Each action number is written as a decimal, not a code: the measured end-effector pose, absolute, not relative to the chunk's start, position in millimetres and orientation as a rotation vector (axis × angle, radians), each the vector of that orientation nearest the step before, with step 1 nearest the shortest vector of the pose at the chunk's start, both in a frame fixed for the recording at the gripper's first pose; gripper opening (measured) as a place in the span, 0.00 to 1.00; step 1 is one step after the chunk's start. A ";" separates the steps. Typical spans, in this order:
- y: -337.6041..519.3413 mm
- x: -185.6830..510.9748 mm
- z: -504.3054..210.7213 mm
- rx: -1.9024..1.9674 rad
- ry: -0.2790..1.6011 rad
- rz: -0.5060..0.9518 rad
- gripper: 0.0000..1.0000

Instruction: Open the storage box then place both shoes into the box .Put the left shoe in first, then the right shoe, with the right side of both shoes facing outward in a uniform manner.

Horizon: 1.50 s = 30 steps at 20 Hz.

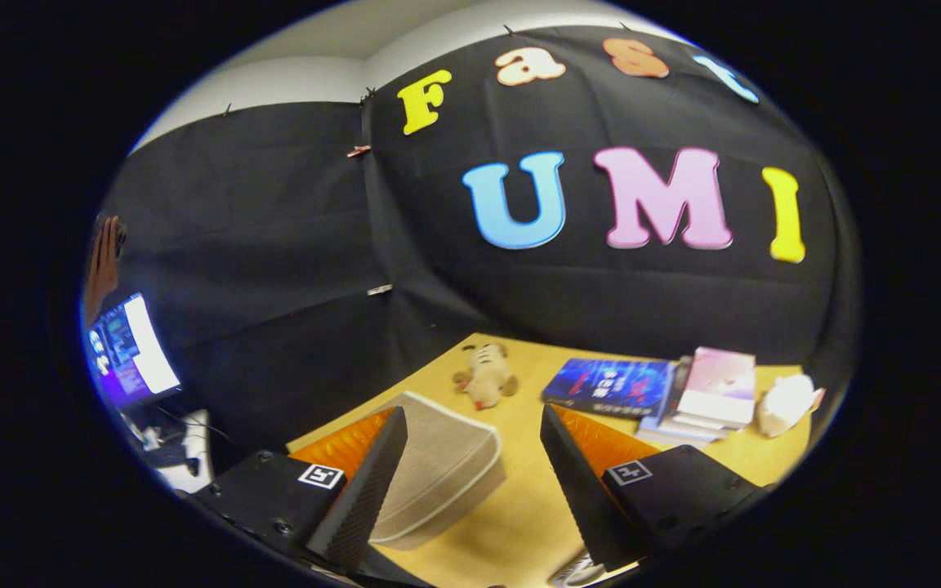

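A beige fabric storage box with pale piping along its edges lies on the wooden table, its lid down. It sits just ahead of my left finger and partly behind it. My gripper is held above the table with its fingers wide apart and nothing between them. A small striped piece of a shoe peeks out below the right finger, mostly hidden.
Beyond the fingers lie a small plush toy, a blue book, a stack of pale books and a white crumpled object near the table's far right. A lit monitor stands off the table to the left.
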<state>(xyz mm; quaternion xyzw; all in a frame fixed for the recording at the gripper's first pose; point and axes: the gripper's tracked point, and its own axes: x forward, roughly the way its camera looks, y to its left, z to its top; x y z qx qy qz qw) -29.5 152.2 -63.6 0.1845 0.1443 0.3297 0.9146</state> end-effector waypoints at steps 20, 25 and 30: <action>232.0 -70.1 -195.1 1.248 0.971 1.171 0.97; 253.0 -82.5 -196.7 1.387 1.038 1.291 0.97; 252.4 -81.4 -201.0 1.499 1.005 1.329 0.87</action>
